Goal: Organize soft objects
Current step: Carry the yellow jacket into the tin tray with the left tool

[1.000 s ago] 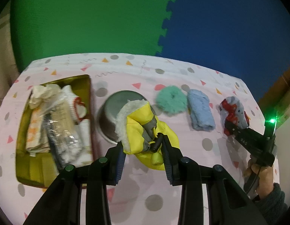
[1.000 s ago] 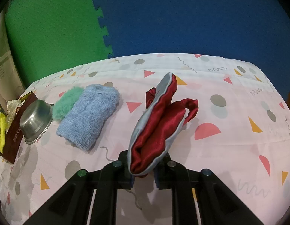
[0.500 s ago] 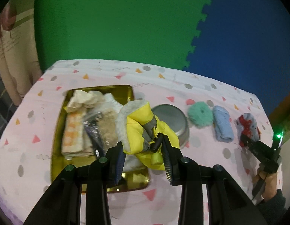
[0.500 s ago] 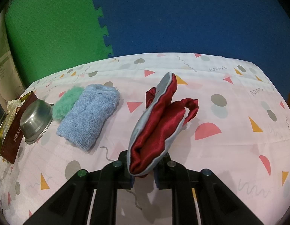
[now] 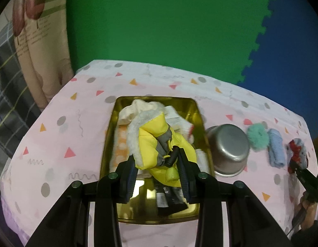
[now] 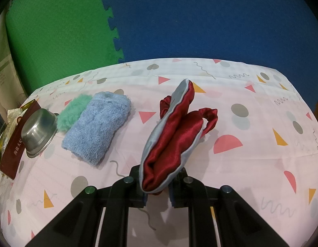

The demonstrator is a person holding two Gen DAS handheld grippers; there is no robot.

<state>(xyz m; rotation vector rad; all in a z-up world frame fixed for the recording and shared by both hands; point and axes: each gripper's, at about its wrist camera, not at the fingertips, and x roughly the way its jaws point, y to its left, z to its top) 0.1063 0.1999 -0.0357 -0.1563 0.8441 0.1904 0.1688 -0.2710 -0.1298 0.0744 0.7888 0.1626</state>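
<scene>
Left wrist view: left claw [image 5: 158, 167] clenches the yellow jacket [image 5: 157, 142] over the part-filled gold tray [image 5: 200, 111]; right claw [image 6: 157, 185] grips the red pouch [image 6: 171, 135] (towel [image 6: 97, 127] and pompom [image 6: 73, 112] remain).

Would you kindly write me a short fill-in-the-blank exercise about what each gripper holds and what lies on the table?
1. The left gripper holds a small ____ jacket above the gold tray.
2. The right gripper is shut on a red and grey ____ pouch.
3. Beside the blue towel lies a fluffy ____ puff.
4. The steel bowl lies ____ down.

Missing words: yellow; satin; green; upside
</scene>
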